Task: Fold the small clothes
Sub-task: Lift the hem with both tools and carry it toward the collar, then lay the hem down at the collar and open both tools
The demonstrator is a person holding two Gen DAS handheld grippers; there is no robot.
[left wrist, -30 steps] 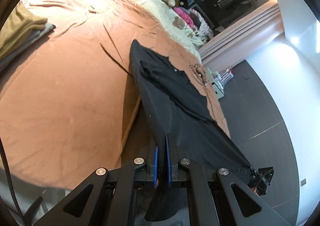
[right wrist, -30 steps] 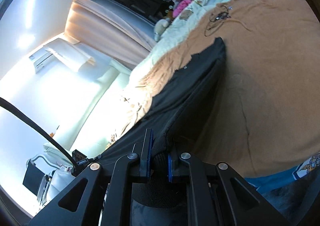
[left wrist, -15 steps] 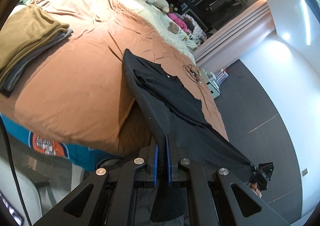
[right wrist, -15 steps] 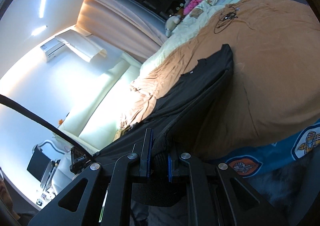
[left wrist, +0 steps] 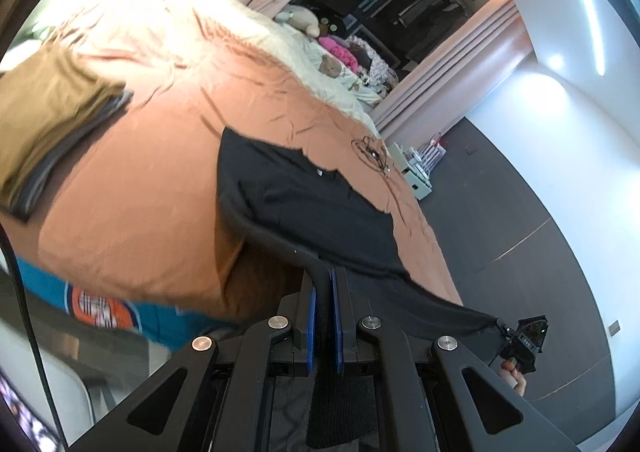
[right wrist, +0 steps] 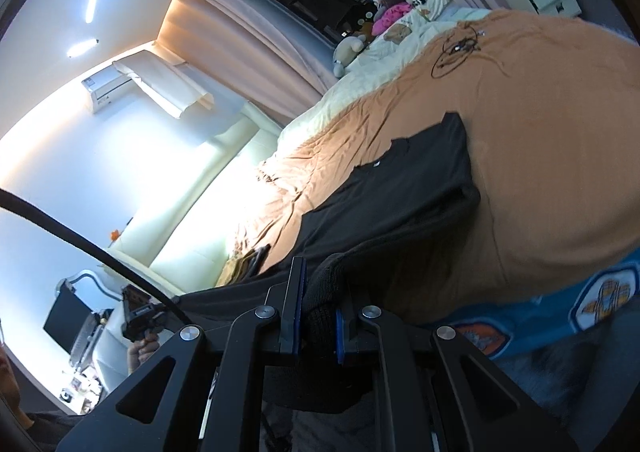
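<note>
A black shirt (left wrist: 304,204) lies partly on the orange bedspread (left wrist: 132,212), its near hem lifted off the bed's edge and stretched between the two grippers. My left gripper (left wrist: 324,284) is shut on one corner of the hem, dark cloth pinched between its blue pads. The right gripper (left wrist: 524,340) shows at the lower right of the left wrist view, holding the other corner. In the right wrist view my right gripper (right wrist: 318,292) is shut on bunched black cloth of the black shirt (right wrist: 400,196). There the left gripper (right wrist: 138,312) appears at lower left.
A stack of folded clothes (left wrist: 44,120), olive on top, sits on the bed's left side. A coiled black cable (left wrist: 370,150) lies on the bedspread beyond the shirt. Plush toys and pillows (left wrist: 336,52) fill the far end. A white drawer unit (left wrist: 416,180) stands on the dark floor.
Both grippers have drawn back from the bed and risen, the left one most, pulling the shirt's hem past the edge. The bed's blue patterned side has come into view. Both grips have held.
</note>
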